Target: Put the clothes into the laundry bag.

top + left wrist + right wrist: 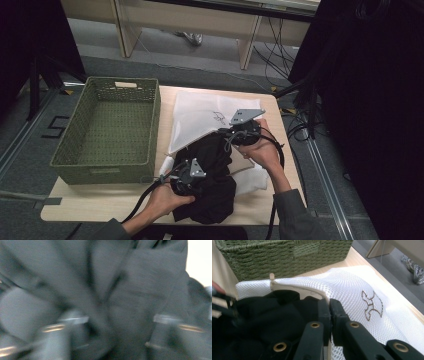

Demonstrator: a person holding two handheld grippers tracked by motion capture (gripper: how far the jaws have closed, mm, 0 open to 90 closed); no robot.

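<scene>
Pale wood makes up the table [90,200], which sits on grey carpet with dark curtains at both sides and light desk legs and loose cables beyond its far edge.

On it a white mesh laundry bag [200,117] lies with its mouth toward the person, and a black garment [212,192] spills out of that mouth toward the near edge. The right gripper [329,305] is clenched on the bag's corded rim — in the right gripper view its two black jaws meet on the cream edge, the mesh with a brown stitched mark lying to their right and the black cloth bunched just to their left. That grip holds the mouth up.

The left gripper [186,176] sits on the near part of the garment, closer to the loose cloth than the right one. Its own view is blurred; the jaws stand apart with dark fabric between and ahead of them, and I cannot tell whether the pads press on it.

The coming move likely turns on this — the bag's opening lies ahead of the left gripper, beyond the cloth heap, so the garment would be pushed away from the person.

A green woven basket [107,127] stands to the left gripper's left.
</scene>
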